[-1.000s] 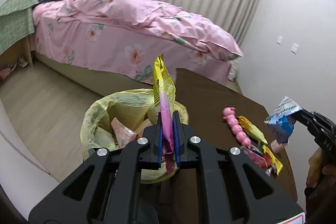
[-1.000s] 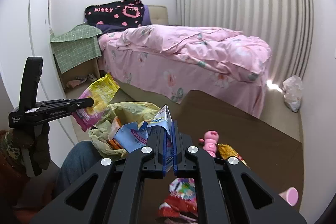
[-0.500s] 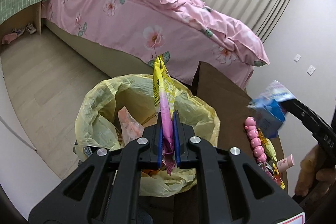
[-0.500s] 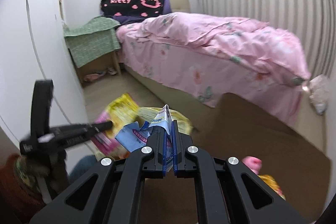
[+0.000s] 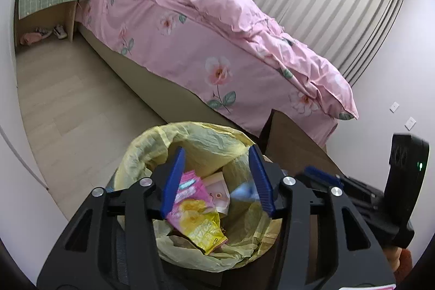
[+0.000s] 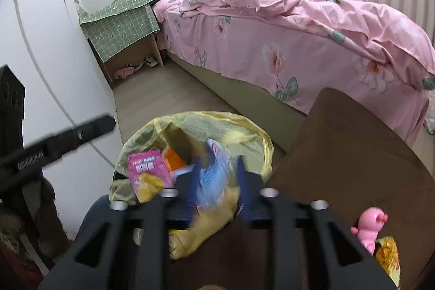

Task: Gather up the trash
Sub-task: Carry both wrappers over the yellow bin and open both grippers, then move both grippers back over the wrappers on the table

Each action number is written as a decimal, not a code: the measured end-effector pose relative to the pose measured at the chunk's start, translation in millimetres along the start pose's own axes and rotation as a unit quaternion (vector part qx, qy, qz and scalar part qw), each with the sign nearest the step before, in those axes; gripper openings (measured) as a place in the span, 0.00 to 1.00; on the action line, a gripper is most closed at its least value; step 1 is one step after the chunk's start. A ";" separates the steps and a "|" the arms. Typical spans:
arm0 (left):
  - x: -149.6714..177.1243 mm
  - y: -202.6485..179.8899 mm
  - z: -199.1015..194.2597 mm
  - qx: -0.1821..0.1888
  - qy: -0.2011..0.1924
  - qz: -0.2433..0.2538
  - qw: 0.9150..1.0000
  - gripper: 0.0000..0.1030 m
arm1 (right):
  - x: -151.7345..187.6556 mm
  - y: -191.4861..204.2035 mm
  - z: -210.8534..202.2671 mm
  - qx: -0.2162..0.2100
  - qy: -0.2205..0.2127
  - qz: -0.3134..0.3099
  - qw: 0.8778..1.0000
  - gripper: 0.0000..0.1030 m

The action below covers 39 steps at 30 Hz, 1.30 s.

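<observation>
2 grippers (image 5: 216,178) (image 6: 217,181), 1 lined bin (image 5: 152,143), 1 bed (image 5: 217,45), 1 pink toy (image 6: 371,227).

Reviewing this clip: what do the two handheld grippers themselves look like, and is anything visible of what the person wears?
Both are matte black plastic. The left gripper and right gripper each have blue ribbed pads and round silver bolt heads on angular, cut-out linkages. The right one's upright black block shows a small green light; the left's finger carries small white lettering. Blue denim shows below.
</observation>
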State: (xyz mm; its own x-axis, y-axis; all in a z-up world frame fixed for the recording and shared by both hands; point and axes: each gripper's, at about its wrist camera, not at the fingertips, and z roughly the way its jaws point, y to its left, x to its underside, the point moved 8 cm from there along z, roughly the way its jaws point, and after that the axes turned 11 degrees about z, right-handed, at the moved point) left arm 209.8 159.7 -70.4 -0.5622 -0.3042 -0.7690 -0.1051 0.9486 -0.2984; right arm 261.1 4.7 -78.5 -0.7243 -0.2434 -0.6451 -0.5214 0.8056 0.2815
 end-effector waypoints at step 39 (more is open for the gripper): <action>198.4 -273.0 -1.8 0.212 0.207 0.365 0.882 0.56 | 224.3 -164.5 -233.4 0.138 -0.111 0.114 0.978 0.44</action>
State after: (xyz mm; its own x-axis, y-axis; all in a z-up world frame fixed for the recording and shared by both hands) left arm 125.4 -159.5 -140.5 -0.6139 0.5158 -0.5975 0.6766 0.7337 -0.0619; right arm 79.1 -308.5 -103.7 -0.6751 0.0585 -0.7354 -0.1946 0.9474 0.2540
